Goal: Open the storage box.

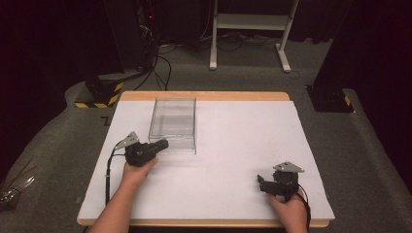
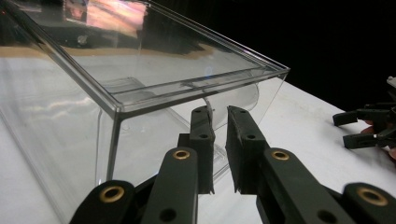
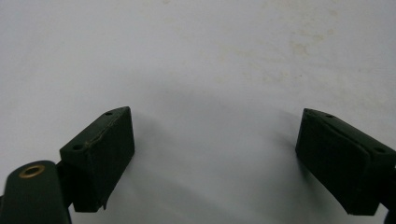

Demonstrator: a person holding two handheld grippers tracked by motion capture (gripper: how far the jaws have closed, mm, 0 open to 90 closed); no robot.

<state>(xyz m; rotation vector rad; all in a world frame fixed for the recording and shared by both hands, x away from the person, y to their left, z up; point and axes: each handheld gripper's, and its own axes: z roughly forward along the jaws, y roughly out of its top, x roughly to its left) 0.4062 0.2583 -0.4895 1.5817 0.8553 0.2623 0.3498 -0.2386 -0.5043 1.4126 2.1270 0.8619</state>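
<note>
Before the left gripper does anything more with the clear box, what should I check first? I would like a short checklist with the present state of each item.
1. Left gripper at the clear box: ok, its jaws are at the near wall.
2. Jaws shut on the wall: cannot tell; the jaws are nearly together, but the clear wall is hard to see between them.
3. Box flat on the white table: cannot tell; it looks tilted in the left gripper view, but that camera turns with the hand.
4. Box has nothing inside: ok, nothing is visible.
5. Right gripper out of the way: ok, open and over bare table, far from the box.
</note>
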